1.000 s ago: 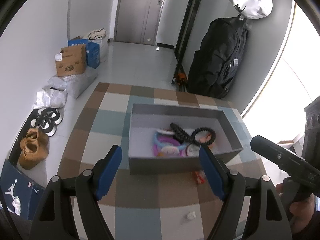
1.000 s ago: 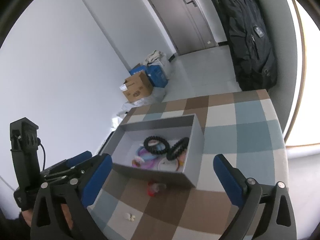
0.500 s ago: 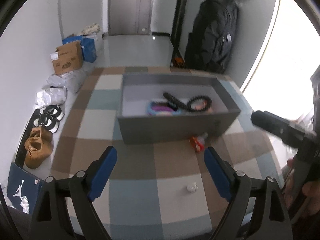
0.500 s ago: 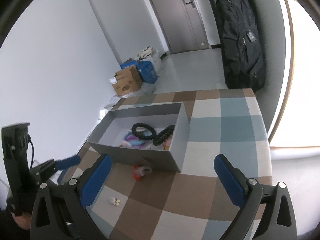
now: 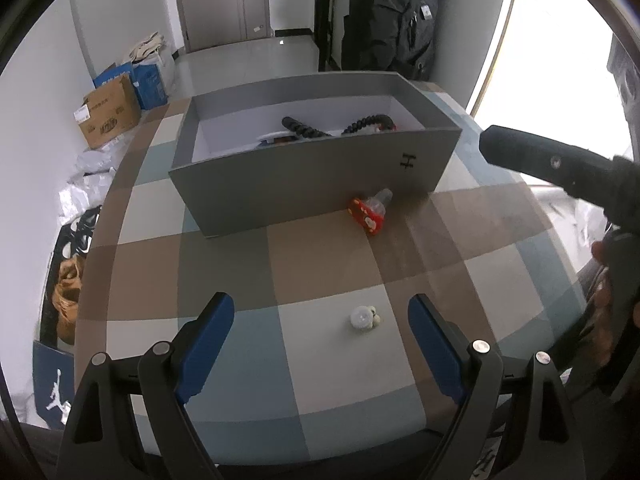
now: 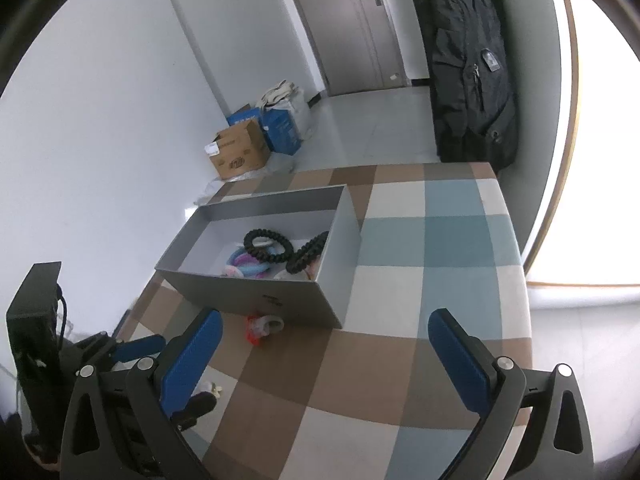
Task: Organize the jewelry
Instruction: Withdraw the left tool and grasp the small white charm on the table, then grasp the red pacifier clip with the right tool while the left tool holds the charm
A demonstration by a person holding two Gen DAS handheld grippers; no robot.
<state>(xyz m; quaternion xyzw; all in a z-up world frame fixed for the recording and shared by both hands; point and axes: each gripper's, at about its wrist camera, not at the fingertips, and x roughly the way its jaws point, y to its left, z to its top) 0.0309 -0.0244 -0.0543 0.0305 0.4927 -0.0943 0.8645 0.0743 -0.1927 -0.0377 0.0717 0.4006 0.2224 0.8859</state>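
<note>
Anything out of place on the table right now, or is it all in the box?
Two pieces lie outside the grey box: a red clip on the checked cloth close to the box's near wall, and a small white piece nearer the open left gripper. The rest sits inside.

You have the box [image 5: 312, 184] at the table's [image 5: 224, 368] far side, bracelets [image 6: 268, 246] inside; a clip [image 5: 370, 212] just before it, a small piece [image 5: 364, 319] nearer you.
</note>
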